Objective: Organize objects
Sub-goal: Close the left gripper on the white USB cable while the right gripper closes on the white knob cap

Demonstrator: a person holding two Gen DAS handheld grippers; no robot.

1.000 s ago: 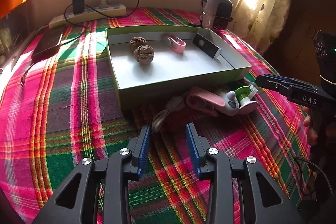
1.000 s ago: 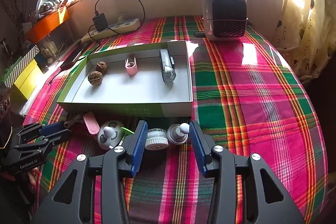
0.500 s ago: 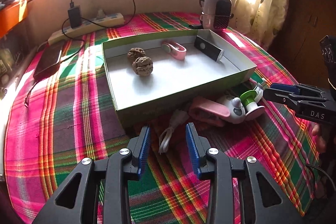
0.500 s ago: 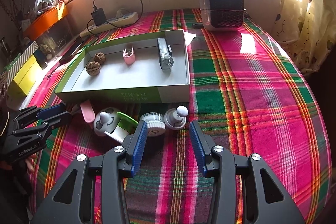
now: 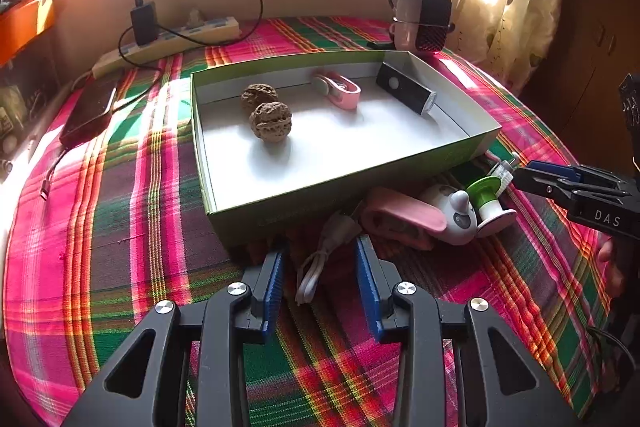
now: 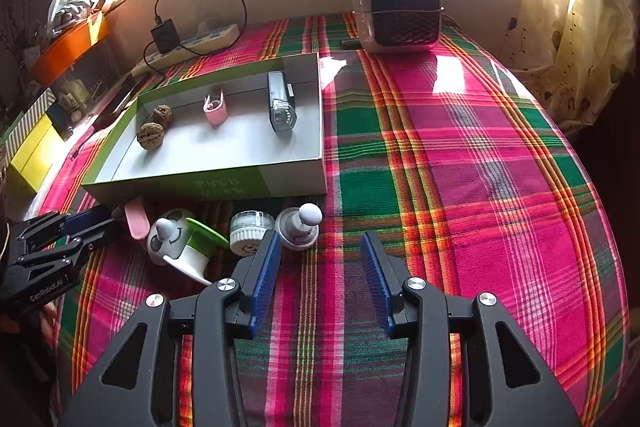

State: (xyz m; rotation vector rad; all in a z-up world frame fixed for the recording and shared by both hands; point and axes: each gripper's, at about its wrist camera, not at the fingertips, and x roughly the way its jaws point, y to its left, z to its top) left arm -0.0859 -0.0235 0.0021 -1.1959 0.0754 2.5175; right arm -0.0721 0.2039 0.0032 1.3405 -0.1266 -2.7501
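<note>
Both grippers are open and empty. The left gripper [image 5: 320, 283] hangs over the plaid cloth [image 5: 120, 219] just in front of the box [image 5: 344, 183], a white cable [image 5: 316, 267] lying on the cloth between its jaws, untouched. The right gripper [image 6: 320, 267] hangs near the box's front right corner, its left fingertip close to a white knob [image 6: 300, 227], nothing between the jaws.

Placement: two walnuts [image 5: 264, 111], a pink clip [image 5: 336, 89] and a black flashlight [image 5: 406, 93] lie inside the box. Still outside, along the box's front wall: the cable, a pink case [image 5: 400, 217], a panda toy [image 6: 168, 239], a green-and-white spool [image 6: 200, 247], a small jar [image 6: 250, 231] and the knob.

Risks, as judged:
- The loose items touch one another; closing on one could drag or roll its neighbours.
- The cable is limp and may slip or trail over the box wall.
- The grippers work close together in front of the box and could collide.

Change from the earlier frames: both views now show the items lower and nearer the jaws; the cable, formerly ahead of the left fingertips, now lies between them. Both openings unchanged.
</note>
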